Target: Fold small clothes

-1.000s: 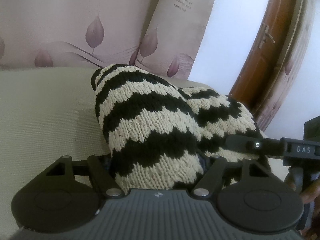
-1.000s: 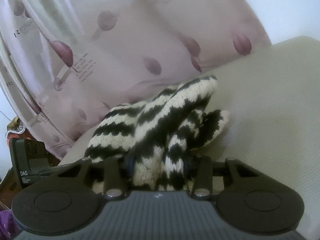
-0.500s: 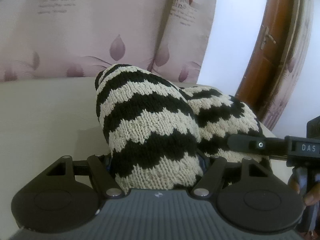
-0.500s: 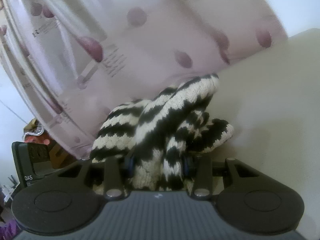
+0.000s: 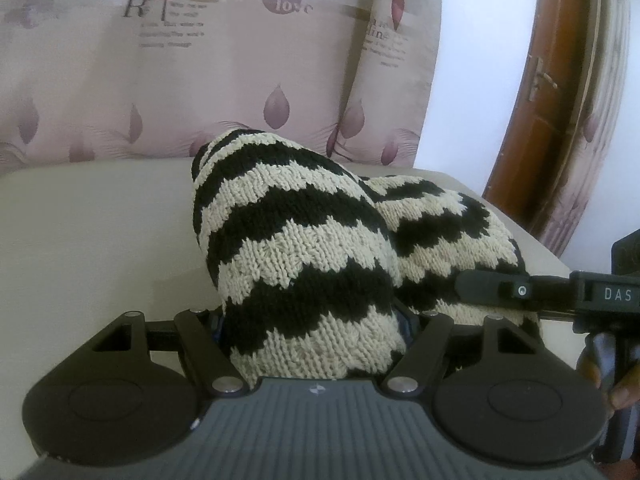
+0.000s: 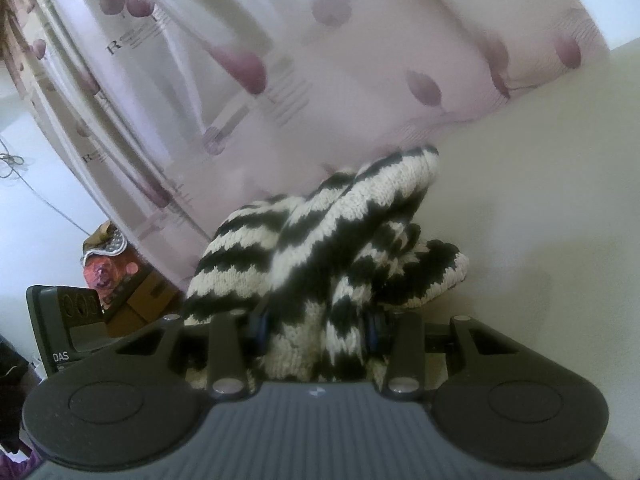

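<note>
The knitted garment point(image 5: 304, 264) is the main thing here, a small woolly piece with black and cream zigzag stripes, and everything else can be placed from it. In the left wrist view, a pale beige cushion surface point(image 5: 92, 232) spreads out to the left of the garment and under it. Behind the garment hangs a pink curtain point(image 5: 208, 64) with purple leaf shapes and some printed words on it. The left gripper point(image 5: 314, 332) sits at the near end of the garment. Its jaws are closed in on a thick bunch of the wool, which fills the gap between them and bulges up above them. The garment rises in a rounded hump from the gripper toward the curtain. To the right of the garment, the right gripper point(image 5: 476, 292) reaches in from the side, and its dark finger touches the wool. Far to the right of the garment stands a brown wooden door frame point(image 5: 532, 92). In the right wrist view, the left gripper point(image 6: 68, 320) shows as a dark block to the left of the garment point(image 6: 316, 240), and a brown cardboard box point(image 6: 140, 300) sits on the floor behind it. The right gripper point(image 6: 316, 332) has its jaws pressed on a bunched fold of the wool, which is packed tight between them. A loose flap of the garment lies on the beige cushion surface point(image 6: 540, 200) to the right.
</note>
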`<move>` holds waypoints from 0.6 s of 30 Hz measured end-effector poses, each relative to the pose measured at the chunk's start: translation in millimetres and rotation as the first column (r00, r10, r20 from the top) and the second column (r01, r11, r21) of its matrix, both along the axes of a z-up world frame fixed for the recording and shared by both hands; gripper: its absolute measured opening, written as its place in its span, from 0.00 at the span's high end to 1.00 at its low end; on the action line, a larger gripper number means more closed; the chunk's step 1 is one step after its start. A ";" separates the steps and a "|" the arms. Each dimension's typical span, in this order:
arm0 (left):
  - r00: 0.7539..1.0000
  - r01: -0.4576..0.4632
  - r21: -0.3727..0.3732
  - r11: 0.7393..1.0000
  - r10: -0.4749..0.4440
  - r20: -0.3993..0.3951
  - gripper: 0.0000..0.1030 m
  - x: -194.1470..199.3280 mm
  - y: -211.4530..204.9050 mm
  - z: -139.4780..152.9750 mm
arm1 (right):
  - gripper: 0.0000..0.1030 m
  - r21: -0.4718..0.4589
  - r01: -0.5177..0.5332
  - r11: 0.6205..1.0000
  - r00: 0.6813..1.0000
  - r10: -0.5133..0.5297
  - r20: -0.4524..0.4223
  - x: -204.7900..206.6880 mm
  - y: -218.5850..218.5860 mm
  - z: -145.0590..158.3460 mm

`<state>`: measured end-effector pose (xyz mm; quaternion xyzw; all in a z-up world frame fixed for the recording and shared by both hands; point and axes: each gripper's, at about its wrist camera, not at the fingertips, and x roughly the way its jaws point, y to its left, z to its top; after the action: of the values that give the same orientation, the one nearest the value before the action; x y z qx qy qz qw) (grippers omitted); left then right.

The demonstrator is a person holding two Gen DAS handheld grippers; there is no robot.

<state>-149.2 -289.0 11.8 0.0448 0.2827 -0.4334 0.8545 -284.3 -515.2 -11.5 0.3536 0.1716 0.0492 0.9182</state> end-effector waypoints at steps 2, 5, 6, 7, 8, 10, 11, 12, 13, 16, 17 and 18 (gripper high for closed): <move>1.000 -0.006 0.002 1.000 0.006 0.004 0.32 -4.5 8.1 0.5 | 0.60 -0.001 -0.007 1.000 1.000 0.007 0.001 -3.0 7.9 -0.2; 1.000 -0.012 0.002 1.000 0.012 0.003 0.32 -8.1 18.5 -0.5 | 0.60 -0.003 -0.018 1.000 1.000 0.018 0.000 -4.9 18.3 -1.3; 1.000 -0.013 0.001 1.000 0.013 0.002 0.32 -8.4 21.0 -1.2 | 0.60 -0.005 -0.021 1.000 1.000 0.021 -0.001 -5.2 21.3 -1.3; 1.000 -0.015 0.001 1.000 0.015 0.001 0.32 -9.8 24.1 -1.8 | 0.60 -0.006 -0.024 1.000 1.000 0.024 0.000 -6.0 23.3 -1.8; 1.000 -0.016 0.003 1.000 0.016 0.001 0.32 -9.9 26.5 -2.4 | 0.60 -0.006 -0.026 1.000 1.000 0.026 -0.001 -6.7 26.0 -2.4; 1.000 -0.016 0.007 1.000 0.016 -0.002 0.32 -10.0 29.3 -3.8 | 0.60 -0.008 -0.031 0.999 1.000 0.031 -0.003 -8.1 29.8 -3.9; 1.000 -0.016 0.009 1.000 0.016 -0.003 0.32 -10.7 30.8 -4.4 | 0.60 -0.006 -0.032 0.999 0.999 0.032 -0.006 -8.5 31.2 -5.0; 1.000 -0.015 0.012 1.000 0.015 -0.004 0.32 -10.2 31.9 -4.9 | 0.60 -0.003 -0.033 0.999 0.999 0.033 -0.008 -8.8 32.2 -6.0; 1.000 -0.015 0.014 1.000 0.015 -0.006 0.32 -10.3 32.8 -5.6 | 0.60 0.000 -0.033 0.999 0.999 0.033 -0.010 -9.2 33.7 -7.0; 1.000 -0.012 0.020 1.000 0.012 -0.007 0.31 -10.6 34.1 -7.5 | 0.60 0.004 -0.034 0.999 0.999 0.034 -0.016 -10.1 36.0 -9.5; 1.000 -0.010 0.021 1.000 0.011 -0.009 0.31 -10.2 34.3 -7.9 | 0.60 0.007 -0.034 0.999 0.999 0.034 -0.018 -10.5 36.3 -10.3; 1.000 -0.010 0.022 1.000 0.010 -0.011 0.31 -10.1 34.3 -8.6 | 0.60 0.008 -0.034 0.999 0.999 0.034 -0.020 -10.8 36.6 -11.0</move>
<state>-159.3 -254.8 3.2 0.0504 0.2924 -0.4263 0.8545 -295.2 -478.6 -22.6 0.3548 0.1865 0.0619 0.9141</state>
